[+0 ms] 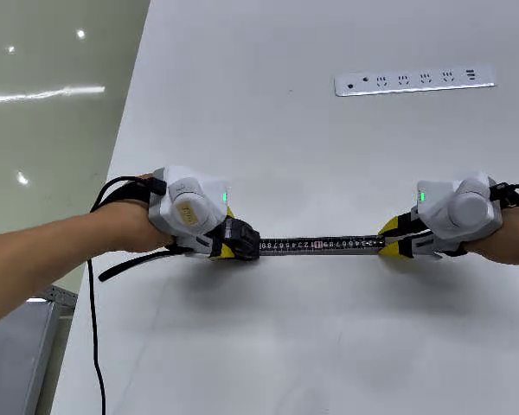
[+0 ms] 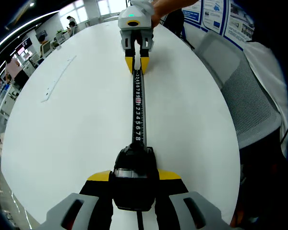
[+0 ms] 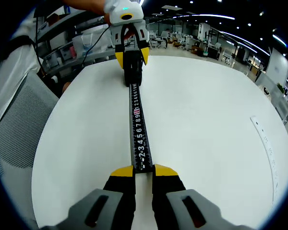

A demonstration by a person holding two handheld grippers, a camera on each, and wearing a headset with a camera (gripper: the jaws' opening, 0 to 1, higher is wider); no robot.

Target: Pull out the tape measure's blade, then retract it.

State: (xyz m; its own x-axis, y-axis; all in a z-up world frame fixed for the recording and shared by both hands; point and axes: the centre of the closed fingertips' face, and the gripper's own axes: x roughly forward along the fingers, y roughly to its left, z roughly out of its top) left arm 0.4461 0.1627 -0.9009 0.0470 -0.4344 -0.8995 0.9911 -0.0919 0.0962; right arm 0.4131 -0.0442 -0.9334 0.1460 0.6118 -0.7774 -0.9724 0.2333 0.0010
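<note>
Left gripper low over the smooth white table, near its left edge, carried by a bare forearm reaching in level from the left, wrist straight, black strap and cable at the wrist. Faces inward along the table, white rounded shell behind yellow-tipped black jaws.

Right gripper well apart toward the right edge, same build, pointing back at the left one, with the hand behind it held level.

Flat white power strip, long and narrow, toward the far right corner.

Black, chunky tape measure case just beside the left edge, squeezed on both sides between the left jaws.

Thin dark blade with white numerals, drawn out straight and taut between the two grippers, just above the surface. Ends between the right jaws, pressed together on its tip.
</note>
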